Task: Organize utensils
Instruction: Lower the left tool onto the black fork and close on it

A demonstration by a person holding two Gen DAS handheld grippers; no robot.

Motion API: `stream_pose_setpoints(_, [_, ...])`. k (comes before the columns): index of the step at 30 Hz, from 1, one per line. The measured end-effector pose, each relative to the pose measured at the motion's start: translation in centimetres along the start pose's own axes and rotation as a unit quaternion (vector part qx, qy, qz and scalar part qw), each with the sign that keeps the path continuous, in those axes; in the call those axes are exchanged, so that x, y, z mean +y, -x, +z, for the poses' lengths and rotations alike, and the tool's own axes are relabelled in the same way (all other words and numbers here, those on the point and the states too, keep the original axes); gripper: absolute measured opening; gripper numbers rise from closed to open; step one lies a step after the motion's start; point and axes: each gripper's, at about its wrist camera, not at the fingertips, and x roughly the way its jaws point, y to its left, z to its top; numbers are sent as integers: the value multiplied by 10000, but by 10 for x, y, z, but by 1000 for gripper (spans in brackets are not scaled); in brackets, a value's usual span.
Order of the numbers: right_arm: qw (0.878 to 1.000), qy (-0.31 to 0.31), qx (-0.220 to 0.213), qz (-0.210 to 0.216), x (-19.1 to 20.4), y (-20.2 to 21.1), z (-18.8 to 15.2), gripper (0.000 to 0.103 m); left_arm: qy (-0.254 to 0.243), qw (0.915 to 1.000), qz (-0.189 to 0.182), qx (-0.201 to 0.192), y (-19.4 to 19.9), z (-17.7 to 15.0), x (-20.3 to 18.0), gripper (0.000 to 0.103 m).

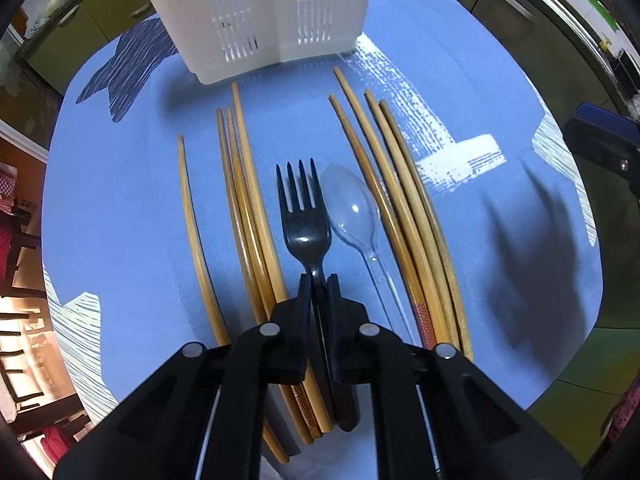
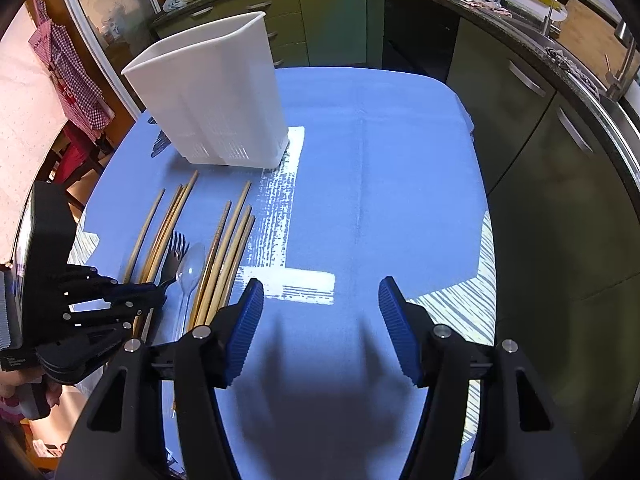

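Blue tablecloth (image 2: 380, 200) with white and navy brushed patches covers table; near edge hidden under my rigs. White slotted utensil caddy (image 2: 216, 100) upright toward far left corner, top cut off in left wrist view. Eight wooden chopsticks (image 1: 248, 216) in two bunches along left side, handle ends hidden beneath my left gripper (image 1: 319, 280). Its fingers clamped on neck of black plastic fork (image 1: 304, 216); fork handle partly hidden. Clear plastic spoon (image 1: 350, 208) just beside fork, hard to make out. My right gripper (image 2: 320, 316) spread wide, holding nothing, over bare cloth.
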Motion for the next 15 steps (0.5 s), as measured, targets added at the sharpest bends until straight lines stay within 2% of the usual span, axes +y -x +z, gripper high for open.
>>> stream_pose_setpoints(5, [10000, 27, -20, 3, 2, 3, 1, 60, 64, 9999, 33, -96, 1, -1, -5, 9])
stream_pose_setpoints(10, [9999, 132, 80, -31, 11, 1, -2, 60, 201, 9993, -101, -290, 0, -6, -2, 8])
stream_pose_setpoints(15, [9991, 319, 278, 76, 30, -6, -5, 60, 213, 9977, -177, -615, 22, -11, 3, 8])
